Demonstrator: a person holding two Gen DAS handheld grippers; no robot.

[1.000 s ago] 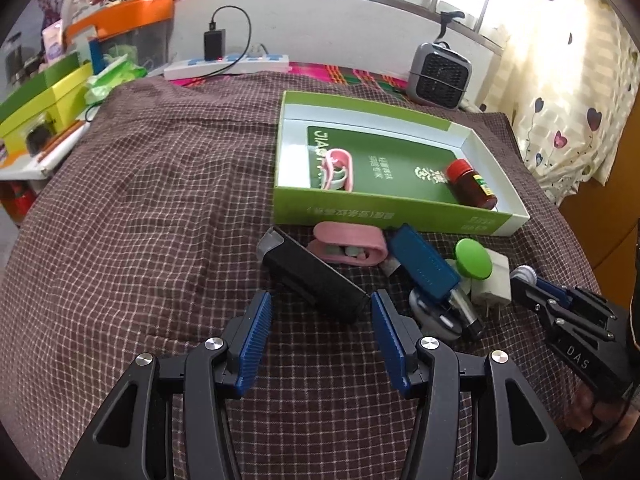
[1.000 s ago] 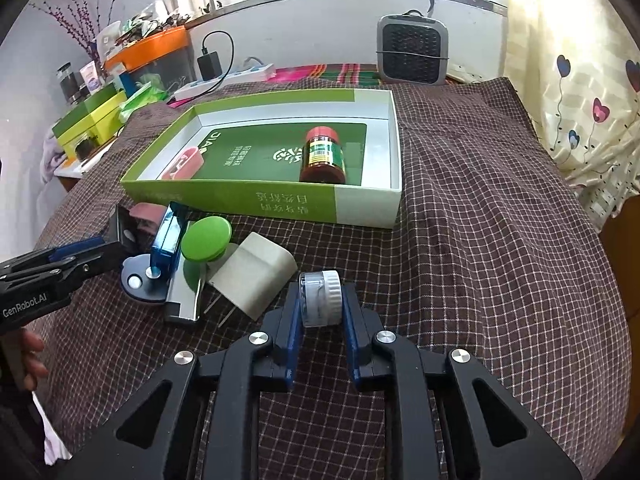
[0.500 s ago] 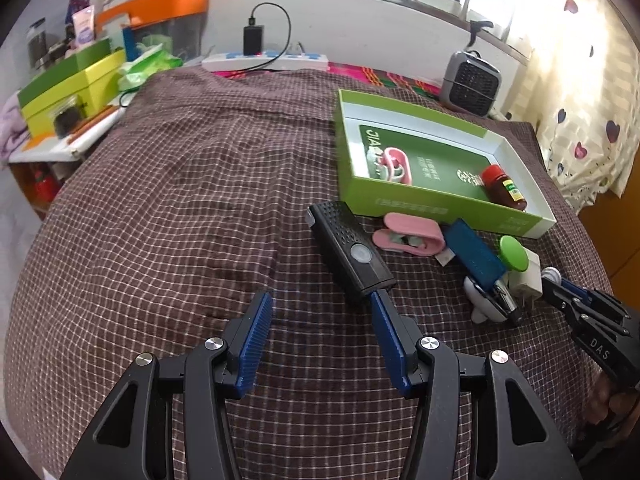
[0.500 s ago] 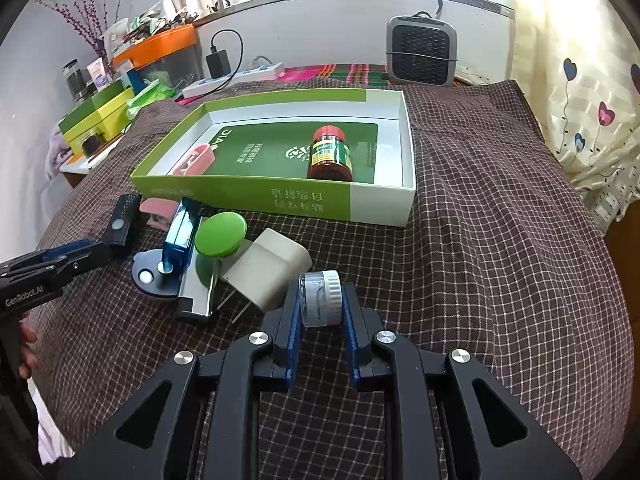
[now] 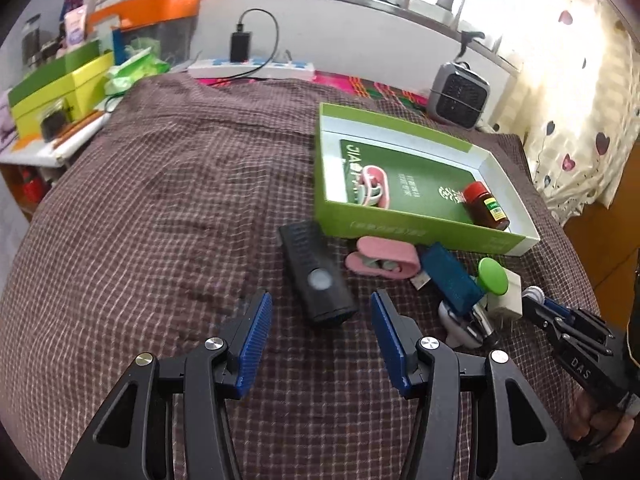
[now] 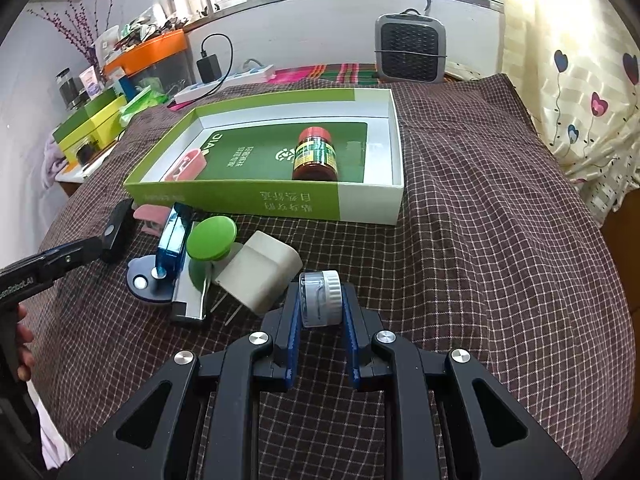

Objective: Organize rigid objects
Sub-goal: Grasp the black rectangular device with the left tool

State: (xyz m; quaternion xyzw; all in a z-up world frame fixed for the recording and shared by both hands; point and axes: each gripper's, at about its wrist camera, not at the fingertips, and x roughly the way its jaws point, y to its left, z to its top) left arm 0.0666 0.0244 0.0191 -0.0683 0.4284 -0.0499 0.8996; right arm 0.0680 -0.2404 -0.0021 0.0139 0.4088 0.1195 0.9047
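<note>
My left gripper (image 5: 320, 301) is open, its blue pads either side of the near end of a black remote-like device (image 5: 314, 270) lying on the checked cloth, not touching it. My right gripper (image 6: 320, 296) is shut on a small clear vial with a white cap (image 6: 321, 299), just above the cloth. Behind stands a green box tray (image 5: 420, 232) (image 6: 280, 205) holding a red-capped bottle (image 6: 314, 154) and a pink clip (image 6: 186, 164). In front of it lie a pink holder (image 5: 380, 260), a blue stapler (image 6: 172, 236), a green disc (image 6: 211, 232) and a white plug (image 6: 260, 272).
A grey fan heater (image 6: 410, 54) stands at the back by the window. A power strip with a charger (image 5: 252, 66) lies behind the cloth. Green and orange boxes (image 5: 60, 80) crowd the far left. A curtain (image 6: 580, 100) hangs at the right.
The left gripper drew back and swung left, then came in again until the black device's end lay between its open pads. The right gripper stayed still, shut on the vial.
</note>
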